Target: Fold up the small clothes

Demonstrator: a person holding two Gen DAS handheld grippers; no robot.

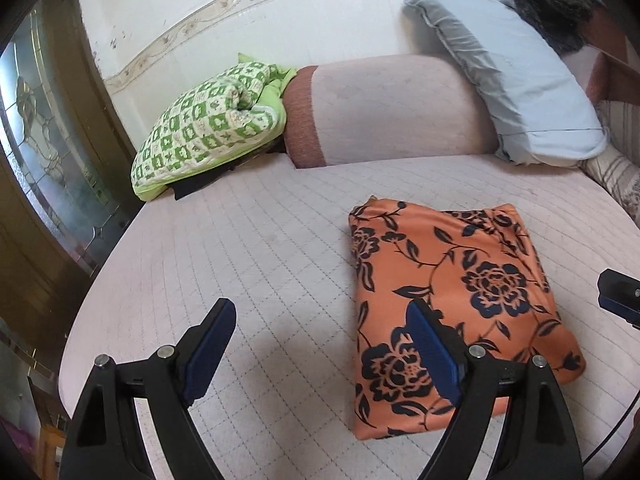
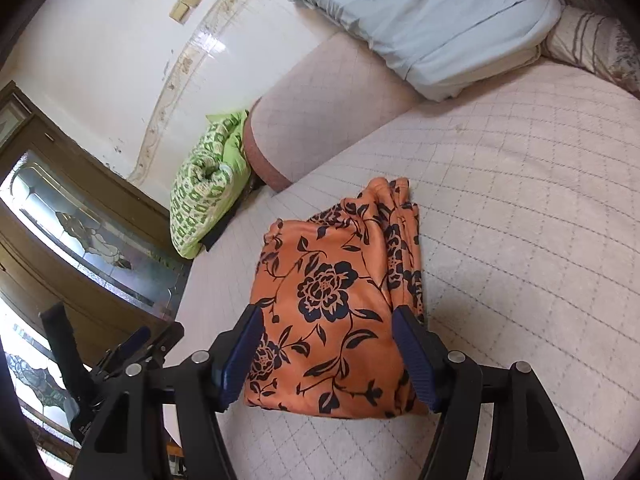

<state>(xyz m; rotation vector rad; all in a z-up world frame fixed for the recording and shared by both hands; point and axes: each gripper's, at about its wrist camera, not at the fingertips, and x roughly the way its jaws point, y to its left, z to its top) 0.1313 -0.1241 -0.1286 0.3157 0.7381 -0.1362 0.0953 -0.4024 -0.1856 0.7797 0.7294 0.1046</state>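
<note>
The bed [image 1: 280,248] carries everything here, a broad quilted cover in pale pink with a stitched diamond grid, soft enough to sag under weight. On it, straight ahead of the right tool [image 2: 328,356] and partly between its blue ribbed pads, lies the orange garment [image 2: 332,300], folded into a fat rectangle. It is thin, slightly shiny cloth printed with black roses and vines, and its layered edges bunch on the side of the right-hand pad. From the left tool [image 1: 320,356] it sits ahead and to the right, one pad over its near corner.

Both tools stand with pads apart and nothing pinched; the garment rests free.

The fold looks about finished to me. What remains, I would judge, is to draw both tools clear without snagging the slippery top layer, or to press the loose stacked edges flat first so the bundle does not spring open.

Beyond the tools, a bolster [image 1: 396,108], a grey-blue pillow [image 1: 520,80] and a green checked quilt [image 1: 208,120] lie against the wall.
</note>
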